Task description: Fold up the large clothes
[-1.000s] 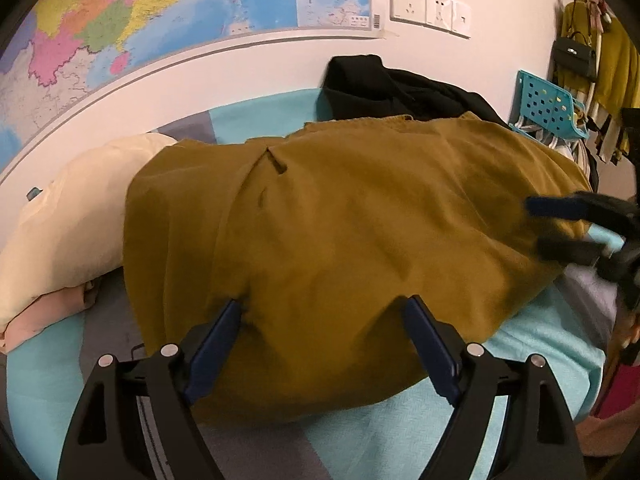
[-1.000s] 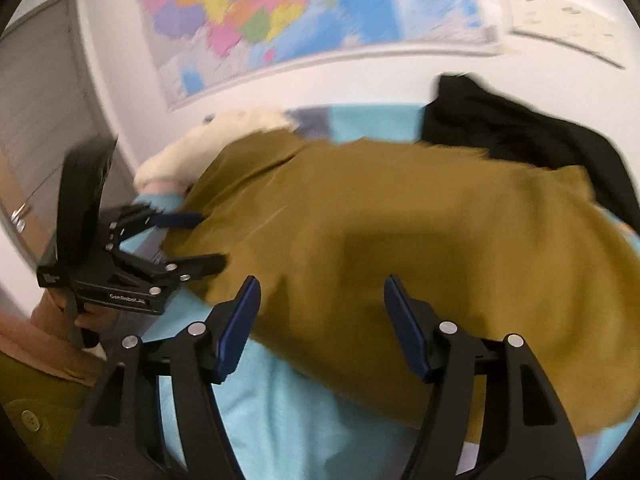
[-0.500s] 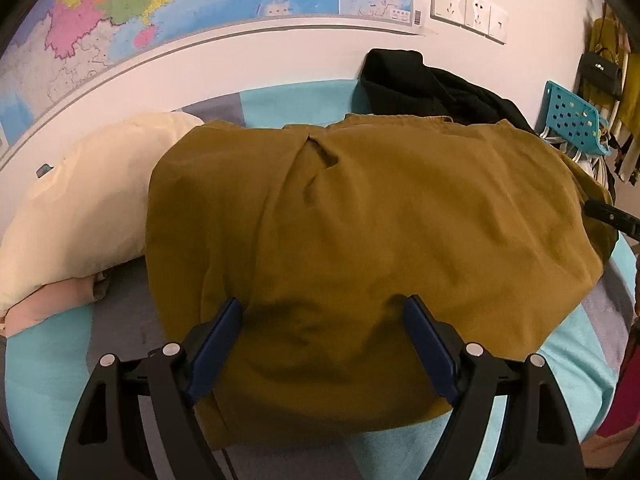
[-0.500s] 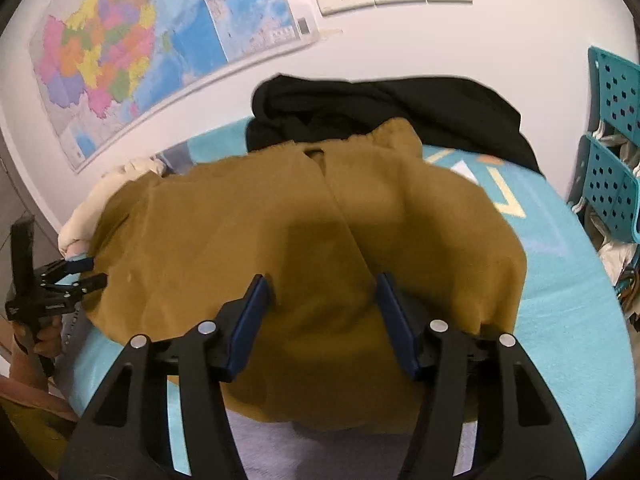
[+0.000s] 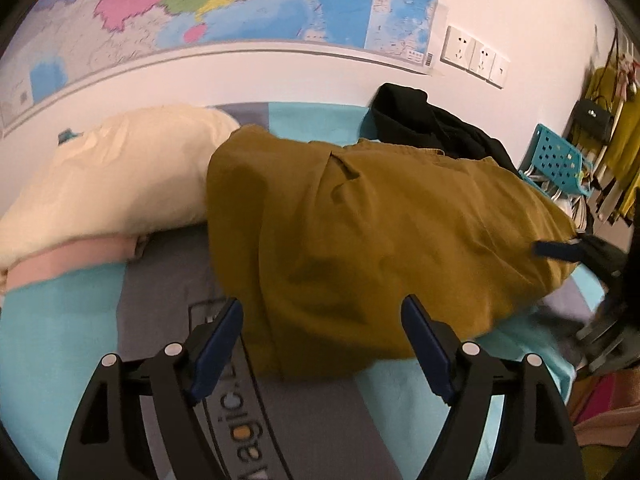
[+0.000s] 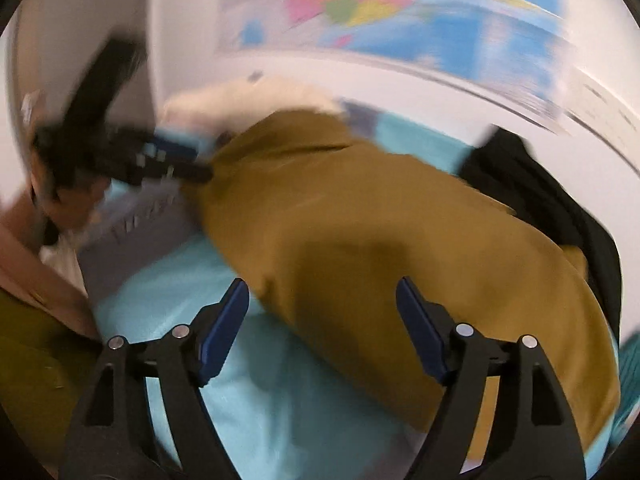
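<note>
1. Left gripper (image 5: 322, 320): jaws spread wide, gripping nothing; the near hem of the mustard garment (image 5: 380, 240) lies between and just beyond the tips.
2. Right gripper (image 6: 322, 304): jaws spread wide, empty; the garment's edge lies between the tips on the turquoise bedspread (image 6: 256, 392).
3. Beyond the jaws, left: cream pillow (image 5: 108, 176).
4. Farthest, right: black clothing (image 5: 432, 124) against the wall, under the map (image 5: 240, 0).
</note>
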A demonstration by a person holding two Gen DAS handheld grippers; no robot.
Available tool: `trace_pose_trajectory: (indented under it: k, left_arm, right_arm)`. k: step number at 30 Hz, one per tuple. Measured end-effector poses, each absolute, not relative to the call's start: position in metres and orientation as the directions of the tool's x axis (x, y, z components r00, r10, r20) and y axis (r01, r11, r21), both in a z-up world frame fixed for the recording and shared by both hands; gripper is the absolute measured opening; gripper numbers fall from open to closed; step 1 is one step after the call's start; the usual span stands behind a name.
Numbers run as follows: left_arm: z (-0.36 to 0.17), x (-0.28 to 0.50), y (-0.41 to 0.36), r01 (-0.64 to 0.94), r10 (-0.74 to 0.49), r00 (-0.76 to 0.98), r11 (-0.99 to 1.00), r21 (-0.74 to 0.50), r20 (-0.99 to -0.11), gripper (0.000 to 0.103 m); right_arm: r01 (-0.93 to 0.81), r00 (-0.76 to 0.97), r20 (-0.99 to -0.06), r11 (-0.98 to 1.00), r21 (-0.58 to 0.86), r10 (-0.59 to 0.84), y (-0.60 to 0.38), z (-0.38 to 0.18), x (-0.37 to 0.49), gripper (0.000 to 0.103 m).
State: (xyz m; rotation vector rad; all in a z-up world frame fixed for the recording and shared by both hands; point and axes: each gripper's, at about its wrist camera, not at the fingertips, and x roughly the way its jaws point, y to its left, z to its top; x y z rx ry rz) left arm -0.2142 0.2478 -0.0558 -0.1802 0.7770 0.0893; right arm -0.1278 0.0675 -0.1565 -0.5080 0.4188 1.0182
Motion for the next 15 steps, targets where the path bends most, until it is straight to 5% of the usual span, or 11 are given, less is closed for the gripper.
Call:
trace_pose_trajectory:
  k: [6, 8, 11, 15]
  left_arm:
    - [-0.069, -0.237, 0.252, -0.154, -0.032, 0.693, 0.969, -0.191, -0.72, 0.079]
    - [-0.074, -0.241, 0.252, -0.126, -0.087, 0.689, 0.963, -0.238, -0.719, 0.079]
    - [-0.085, -0.242, 0.249, -0.092, -0.173, 0.668, 0.946, -0.312, -0.723, 0.08]
    - [-0.098, -0.226, 0.243, -0.044, -0.297, 0.645, 0.906, -0.422, -0.704, 0.082]
  right_arm:
    - [-0.802, 0.582, -0.55, 0.309, -0.512, 0.599, 0.132, -0.191, -0.153, 0.075]
    - [-0.775, 0.616, -0.534, 0.321, -0.544, 0.579, 0.139, -0.194, -0.149, 0.059]
    - [-0.822, 0.564, -0.561, 0.354, -0.445, 0.605, 0.137, -0.18, -0.133, 0.036]
    - [-0.87, 0.489, -0.559, 0.416, -0.264, 0.669, 0.125, -0.151, -0.113, 0.03]
